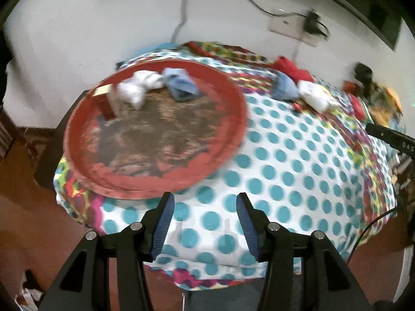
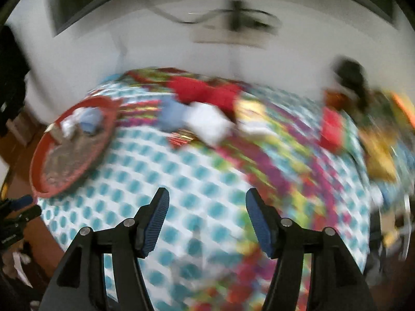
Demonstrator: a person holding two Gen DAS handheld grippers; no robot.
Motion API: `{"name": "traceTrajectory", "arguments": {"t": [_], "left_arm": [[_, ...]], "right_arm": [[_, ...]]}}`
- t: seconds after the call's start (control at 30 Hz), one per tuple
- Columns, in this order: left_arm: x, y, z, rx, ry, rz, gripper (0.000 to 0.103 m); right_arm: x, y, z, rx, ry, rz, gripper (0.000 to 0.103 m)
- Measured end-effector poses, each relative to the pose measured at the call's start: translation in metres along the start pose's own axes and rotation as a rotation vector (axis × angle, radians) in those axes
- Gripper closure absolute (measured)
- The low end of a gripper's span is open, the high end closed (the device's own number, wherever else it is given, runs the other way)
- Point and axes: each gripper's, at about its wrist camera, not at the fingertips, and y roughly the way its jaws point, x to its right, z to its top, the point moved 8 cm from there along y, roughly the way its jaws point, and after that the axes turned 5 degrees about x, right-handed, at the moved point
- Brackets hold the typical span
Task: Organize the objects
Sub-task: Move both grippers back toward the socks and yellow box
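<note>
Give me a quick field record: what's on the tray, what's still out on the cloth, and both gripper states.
surface: polka-dot cloth
tray: round red tray, at the cloth's left
on tray: white cloth bundle, blue cloth bundle, small box
off tray: blue bundle, white bundle, red cloth
left gripper: open, empty
right gripper: open, empty
image quality: right wrist view blurred

Round red tray point(image 1: 241, 119) holds white cloth point(image 1: 137, 88), blue cloth point(image 1: 181, 85) and small box point(image 1: 105, 101).
</note>
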Motion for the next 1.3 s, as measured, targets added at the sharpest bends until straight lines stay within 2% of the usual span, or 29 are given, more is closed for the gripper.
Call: {"name": "traceTrajectory", "arguments": {"t": [0.13, 0.2, 0.33, 0.47, 0.57, 0.7, 0.77, 0.9, 1.13, 1.17, 1.23, 1.3], "left_arm": [[0.03, -0.004, -0.001, -0.006, 0.056, -0.004, 0.052], [0.045, -0.006, -0.002, 0.002, 0.085, -0.004, 0.052], [0.069, -0.009, -0.008, 0.016, 0.118, -0.026, 0.052], [0.091, -0.005, -0.02, 0.007, 0.157, -0.061, 0.052], [0.108, 0.004, -0.034, -0.058, 0.201, -0.109, 0.052], [0.112, 0.022, -0.045, -0.145, 0.172, -0.105, 0.052], [0.106, 0.029, -0.036, -0.148, 0.159, -0.069, 0.052], [0.102, 0.033, -0.009, -0.14, 0.133, -0.059, 0.052], [0.126, 0.064, 0.044, -0.13, 0.142, -0.053, 0.052], [0.135, 0.07, 0.051, -0.131, 0.154, -0.065, 0.052], [0.149, 0.081, 0.064, -0.131, 0.174, -0.066, 0.052], [0.167, 0.092, 0.079, -0.121, 0.206, -0.072, 0.052]], "right_arm": [[0.054, -0.015, -0.016, 0.024, 0.081, -0.043, 0.044], [0.065, -0.015, -0.021, 0.037, 0.098, -0.043, 0.044], [0.069, -0.007, -0.028, 0.055, 0.107, -0.015, 0.044], [0.062, 0.015, -0.02, 0.061, 0.024, -0.016, 0.04], [0.061, 0.035, -0.009, 0.076, 0.007, -0.015, 0.038], [0.061, 0.072, 0.011, 0.066, -0.032, -0.017, 0.036], [0.063, 0.092, 0.021, 0.047, -0.015, 0.001, 0.036], [0.065, 0.125, 0.037, 0.035, -0.022, -0.006, 0.036], [0.066, 0.159, 0.049, 0.036, -0.009, 0.013, 0.037], [0.066, 0.161, 0.05, 0.039, -0.009, 0.018, 0.039], [0.066, 0.165, 0.052, 0.051, -0.021, 0.017, 0.053], [0.067, 0.166, 0.053, 0.058, -0.022, 0.016, 0.053]]}}
